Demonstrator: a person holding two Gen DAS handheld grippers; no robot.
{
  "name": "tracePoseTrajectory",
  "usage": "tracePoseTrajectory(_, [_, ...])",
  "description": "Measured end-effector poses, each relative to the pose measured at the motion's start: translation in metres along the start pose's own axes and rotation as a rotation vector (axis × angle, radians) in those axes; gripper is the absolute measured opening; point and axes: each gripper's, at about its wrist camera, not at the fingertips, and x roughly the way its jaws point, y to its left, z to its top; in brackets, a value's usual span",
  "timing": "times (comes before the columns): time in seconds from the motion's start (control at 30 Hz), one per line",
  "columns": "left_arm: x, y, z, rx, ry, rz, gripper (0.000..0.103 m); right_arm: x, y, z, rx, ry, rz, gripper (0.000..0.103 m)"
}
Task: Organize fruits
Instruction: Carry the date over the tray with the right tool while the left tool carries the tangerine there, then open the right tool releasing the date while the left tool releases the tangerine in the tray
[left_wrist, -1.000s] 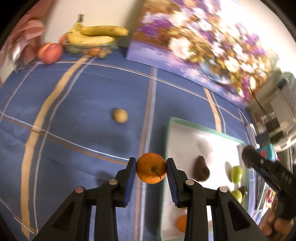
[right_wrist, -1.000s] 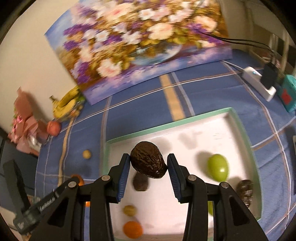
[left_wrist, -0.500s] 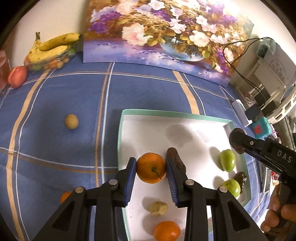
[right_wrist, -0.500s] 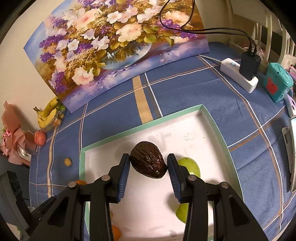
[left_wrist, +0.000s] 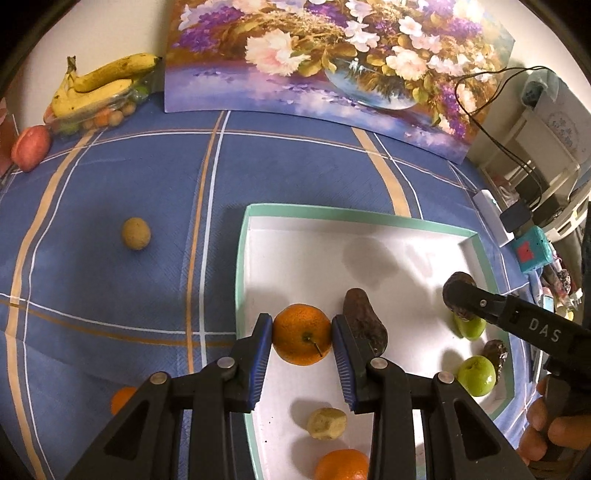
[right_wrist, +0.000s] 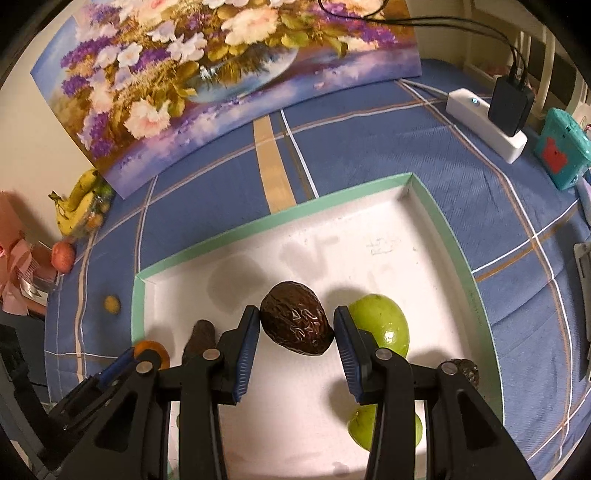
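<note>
Left gripper (left_wrist: 302, 341) clamped on an orange (left_wrist: 301, 334), blue pads tight on both sides, held above the tray (left_wrist: 242, 273) near its left wall. Right gripper (right_wrist: 296, 330) clamped on a wrinkled dark avocado (right_wrist: 295, 323), held over the tray's middle.

In the tray, nearest first: second orange (left_wrist: 341, 464) at the near edge, pale peeled lump (left_wrist: 327, 423) just behind it, long brown fruit (left_wrist: 364, 325) beside the held orange. Right side of tray: two green fruits (right_wrist: 380, 326), one near, one further back, and a small dark wrinkled fruit (left_wrist: 495, 354) at the right wall.

Left of the tray on the blue cloth (left_wrist: 110, 192): an orange (left_wrist: 122, 398) close by, small yellowish fruit (left_wrist: 136, 233) further out. Far behind the tray: flower painting (left_wrist: 332, 55). Far left of it: bananas (left_wrist: 99, 85), red fruit (left_wrist: 31, 147). Right of tray: white power strip (right_wrist: 484, 125), teal box (right_wrist: 563, 147).
</note>
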Motion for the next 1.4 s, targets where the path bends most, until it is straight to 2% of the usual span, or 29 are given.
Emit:
tracePoseTrajectory(0.27, [0.011,0.001,-0.004,0.004,0.039,0.016,0.035,0.015,0.0,-0.004,-0.004,0.043,-0.012,0.043])
tracePoseTrajectory(0.57, [0.01,0.001,-0.005,0.005,0.041,0.016,0.035,0.022,0.009,-0.009,-0.047,0.063,-0.026,0.043])
tracePoseTrajectory(1.4, [0.01,0.001,-0.005,-0.005,0.067,0.0,0.039,0.017,0.015,-0.009,-0.072,0.059,-0.069,0.043])
